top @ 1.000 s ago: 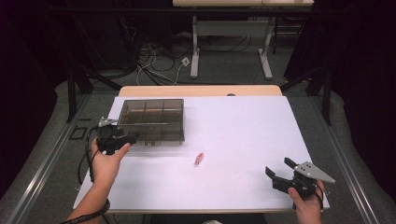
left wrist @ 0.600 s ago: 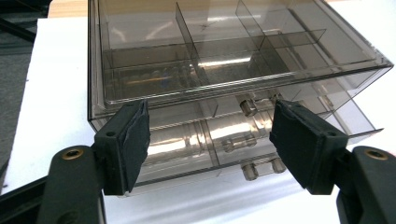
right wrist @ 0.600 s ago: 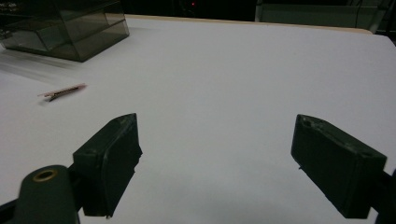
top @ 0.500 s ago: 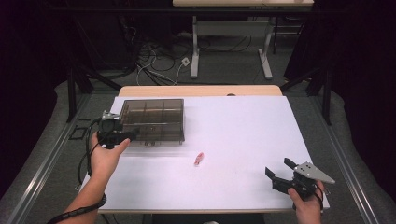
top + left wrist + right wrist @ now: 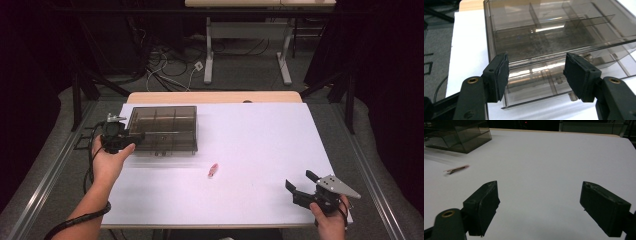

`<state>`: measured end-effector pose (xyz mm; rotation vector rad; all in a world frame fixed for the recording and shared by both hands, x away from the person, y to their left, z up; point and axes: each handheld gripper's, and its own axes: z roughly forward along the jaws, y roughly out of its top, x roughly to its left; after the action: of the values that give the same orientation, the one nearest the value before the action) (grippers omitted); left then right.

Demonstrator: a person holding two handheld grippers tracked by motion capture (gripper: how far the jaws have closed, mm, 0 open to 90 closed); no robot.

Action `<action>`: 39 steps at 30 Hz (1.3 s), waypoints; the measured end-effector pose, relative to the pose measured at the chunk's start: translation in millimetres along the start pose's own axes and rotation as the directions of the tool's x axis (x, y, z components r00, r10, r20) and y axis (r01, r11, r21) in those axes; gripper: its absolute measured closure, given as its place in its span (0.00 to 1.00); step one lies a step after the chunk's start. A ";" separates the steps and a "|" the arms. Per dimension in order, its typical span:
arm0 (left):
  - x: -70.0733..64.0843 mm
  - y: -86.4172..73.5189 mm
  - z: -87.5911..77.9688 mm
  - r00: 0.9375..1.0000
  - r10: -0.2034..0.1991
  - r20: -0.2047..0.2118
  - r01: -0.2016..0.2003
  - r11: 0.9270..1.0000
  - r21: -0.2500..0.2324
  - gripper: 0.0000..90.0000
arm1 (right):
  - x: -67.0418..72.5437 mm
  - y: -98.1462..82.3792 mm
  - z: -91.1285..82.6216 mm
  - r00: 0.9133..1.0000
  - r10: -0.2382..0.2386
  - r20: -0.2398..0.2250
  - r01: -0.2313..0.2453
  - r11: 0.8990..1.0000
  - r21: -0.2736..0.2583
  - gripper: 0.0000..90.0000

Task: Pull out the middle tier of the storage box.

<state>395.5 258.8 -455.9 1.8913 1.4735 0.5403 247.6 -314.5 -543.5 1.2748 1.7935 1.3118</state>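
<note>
- R gripper (image 5: 299, 189) is parked at the near right corner of the table (image 5: 260, 150), jaws wide apart w/ nothing but bare white surface between them. It's idle, well apart from everything.
- A bit further in, roughly mid-table, there's a small pink hair clip (image 5: 213, 170) lying flat. It sits just in front of the box, not touching it. In the right gripper view it's (image 5: 456, 169) up in the left part.
- L gripper (image 5: 131, 138) is at the near left corner of the smoky clear compartment box (image 5: 162, 127), which sits on the far left part of the table. Its jaws have just been closing in but are apart, pads (image 5: 503, 72) not pressing on anything yet. The box's front left edge (image 5: 529, 75) is right between them.
- Looks to me like the step is getting hold of the lid edge to open the box, prob so the clip can go in a compartment.
- To do it well imo: keep the jaws square to the thin front lip, bite the lid only and not the tray under it, squeeze slow. The plastic is slick, so it could slip or drag the whole box.
- Can't tell if a latch is holding the lid shut.
</note>
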 end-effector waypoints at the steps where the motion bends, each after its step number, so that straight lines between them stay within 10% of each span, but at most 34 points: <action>1: 1.4 0.0 0.8 1.000 -0.009 0.009 0.009 1.000 0.014 0.43 | -0.7 -0.1 -0.3 1.000 -0.002 0.002 0.002 1.000 -0.003 0.17; 15: 5.4 1.4 7.5 1.000 -0.016 0.016 0.015 0.998 0.058 0.59 | 0.4 0.7 -0.9 1.000 -0.004 0.005 0.004 1.000 -0.010 0.17; 28: 19.3 6.7 5.8 0.989 -0.142 0.041 0.138 0.987 0.087 0.74 | 1.0 2.2 -6.3 1.000 -0.005 0.015 0.005 1.000 -0.022 0.17; 39: 22.2 8.3 5.3 0.987 -0.161 0.025 0.158 0.982 0.107 0.83 | 0.8 2.2 -5.8 1.000 -0.006 0.013 0.006 1.000 -0.022 0.17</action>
<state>410.9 277.5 -455.3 1.8311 1.6427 0.3613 243.2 -315.9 -539.4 1.2625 1.7681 1.3137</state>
